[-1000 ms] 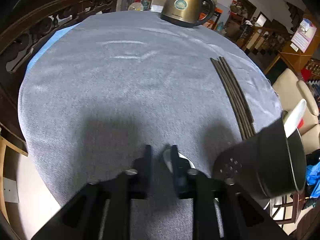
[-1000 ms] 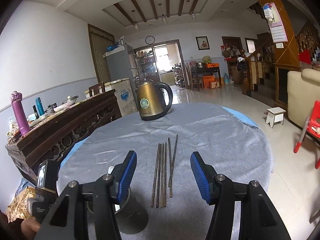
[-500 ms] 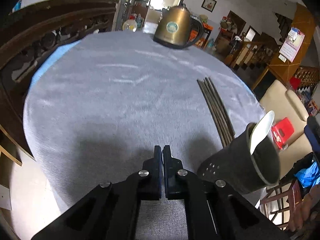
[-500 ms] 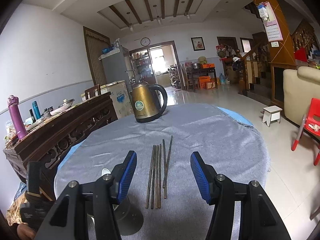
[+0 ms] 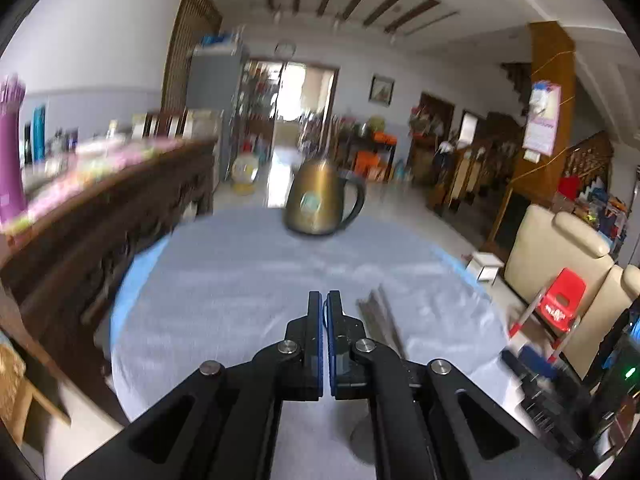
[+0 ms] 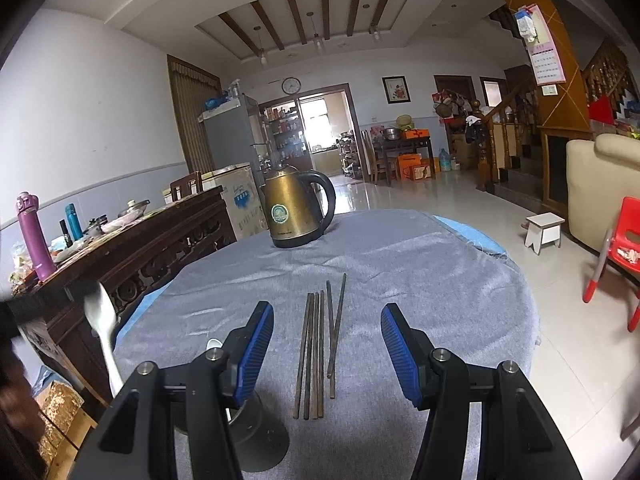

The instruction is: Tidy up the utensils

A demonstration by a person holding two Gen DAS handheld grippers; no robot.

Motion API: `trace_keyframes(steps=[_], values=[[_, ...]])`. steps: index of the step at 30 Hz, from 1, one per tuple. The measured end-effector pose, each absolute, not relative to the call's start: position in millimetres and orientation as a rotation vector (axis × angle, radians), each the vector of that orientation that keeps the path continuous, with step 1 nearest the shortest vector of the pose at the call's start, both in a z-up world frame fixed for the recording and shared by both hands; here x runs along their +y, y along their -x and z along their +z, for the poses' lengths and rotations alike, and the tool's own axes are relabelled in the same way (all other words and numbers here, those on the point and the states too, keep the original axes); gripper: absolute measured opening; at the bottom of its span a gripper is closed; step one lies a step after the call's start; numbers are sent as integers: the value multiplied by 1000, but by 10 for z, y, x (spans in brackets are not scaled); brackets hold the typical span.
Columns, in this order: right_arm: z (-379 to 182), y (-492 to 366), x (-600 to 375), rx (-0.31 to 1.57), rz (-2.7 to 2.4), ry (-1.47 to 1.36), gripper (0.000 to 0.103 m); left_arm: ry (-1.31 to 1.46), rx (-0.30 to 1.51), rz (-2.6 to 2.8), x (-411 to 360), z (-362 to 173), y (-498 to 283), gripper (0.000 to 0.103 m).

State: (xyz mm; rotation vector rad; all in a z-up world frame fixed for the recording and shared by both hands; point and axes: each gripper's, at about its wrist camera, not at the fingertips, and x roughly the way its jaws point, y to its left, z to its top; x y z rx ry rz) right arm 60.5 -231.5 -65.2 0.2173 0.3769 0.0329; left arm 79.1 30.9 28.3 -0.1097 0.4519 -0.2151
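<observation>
Several dark chopsticks (image 6: 318, 344) lie side by side on the grey tablecloth (image 6: 400, 264), between and beyond my open, empty right gripper (image 6: 327, 346). A dark metal utensil holder (image 6: 256, 436) stands at the near left, partly behind my right gripper's left finger, with a white spoon handle (image 6: 213, 345) sticking out. A second white spoon (image 6: 105, 332) is up in the air at the far left, blurred. My left gripper (image 5: 324, 312) has its jaws pressed together over the table; the left wrist view does not show the spoon. The chopsticks (image 5: 378, 320) lie just right of it.
A brass electric kettle (image 6: 298, 212) stands at the table's far side. A carved wooden sideboard (image 6: 132, 248) with bottles runs along the left. A white stool (image 6: 544, 232), a red chair (image 6: 616, 264) and a cream sofa (image 6: 600, 184) stand on the floor to the right.
My left gripper closed and lifted, its view swinging up from the tablecloth to the room. A white spoon now shows raised at the left. My right gripper stayed open and nearly still.
</observation>
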Motion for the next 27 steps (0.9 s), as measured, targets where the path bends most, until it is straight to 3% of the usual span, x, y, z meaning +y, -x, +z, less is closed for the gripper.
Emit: trace_keyframes(steps=[4, 8, 13, 19, 22, 24, 27], values=[[-660, -610, -2297, 383, 38, -219, 60, 26, 360, -182, 95, 387, -800, 2], [-655, -615, -2297, 381, 37, -218, 60, -84, 335, -152, -210, 160, -898, 2], [-656, -625, -2332, 389, 30, -220, 60, -131, 465, -173, -360, -217, -1049, 2], [-649, -651, -2302, 424, -18, -168, 62, -82, 541, -224, -303, -255, -1003, 4], [-589, -668, -2261, 457, -73, -114, 62, -62, 533, -250, -266, -180, -909, 14], [-506, -664, -2251, 473, -112, -87, 62, -49, 524, -257, -258, -139, -834, 28], [-404, -646, -2253, 496, -160, -48, 62, -27, 524, -269, -268, -112, -750, 30]])
